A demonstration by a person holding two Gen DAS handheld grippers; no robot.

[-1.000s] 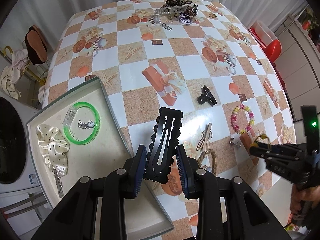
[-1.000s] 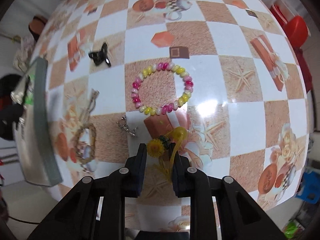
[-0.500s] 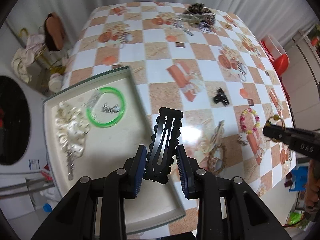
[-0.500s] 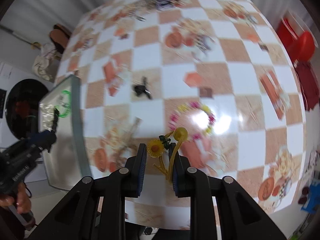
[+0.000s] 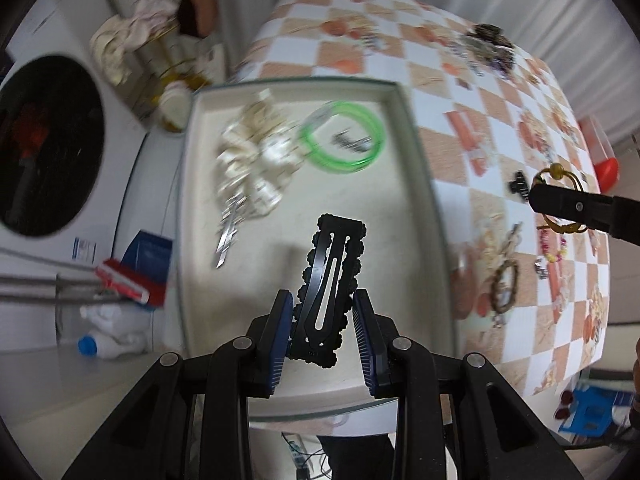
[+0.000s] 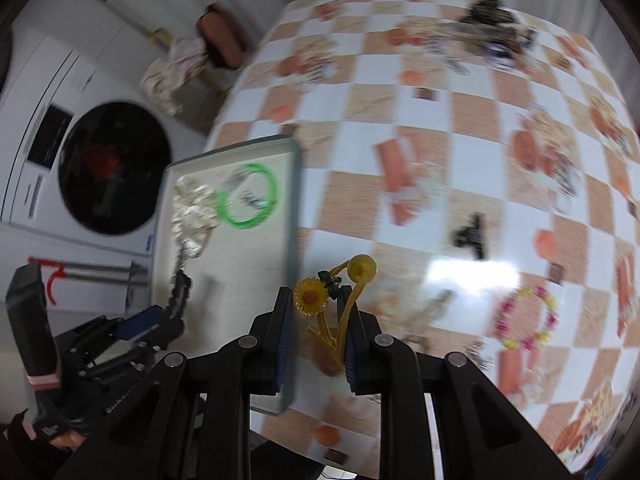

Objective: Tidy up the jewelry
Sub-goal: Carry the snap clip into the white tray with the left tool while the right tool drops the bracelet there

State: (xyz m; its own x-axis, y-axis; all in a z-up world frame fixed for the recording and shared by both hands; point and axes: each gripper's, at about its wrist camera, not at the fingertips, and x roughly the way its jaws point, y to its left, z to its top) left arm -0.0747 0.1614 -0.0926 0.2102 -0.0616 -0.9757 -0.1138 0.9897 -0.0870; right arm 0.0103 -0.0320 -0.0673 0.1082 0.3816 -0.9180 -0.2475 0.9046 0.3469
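Note:
My left gripper [image 5: 323, 300] is shut on a black scalloped snap hair clip [image 5: 332, 252] and hangs over the near half of a cream-lined tray [image 5: 420, 152] with a grey rim. My right gripper [image 6: 314, 304] is shut on a yellow sunflower hair clip [image 6: 310, 296], held in the air just right of the tray's [image 6: 294, 208] right rim. In the left wrist view the right gripper [image 5: 538, 200] comes in from the right, above the table. In the right wrist view the left gripper [image 6: 172, 316] sits low on the left.
The tray holds a green bangle [image 5: 342, 142], a cream scrunchie [image 5: 248, 168] and a silver clip [image 5: 226, 240]. On the checked tablecloth lie a black claw clip [image 6: 470, 234], a pink and yellow bead bracelet [image 6: 524, 316], a braided clip [image 5: 506, 280] and a far pile of accessories [image 6: 488, 20]. A washing machine [image 6: 112, 168] stands left.
Both grippers have swung left towards the tray. The left one, with the black clip, now hangs over the tray. The right one has lifted the sunflower clip off the table.

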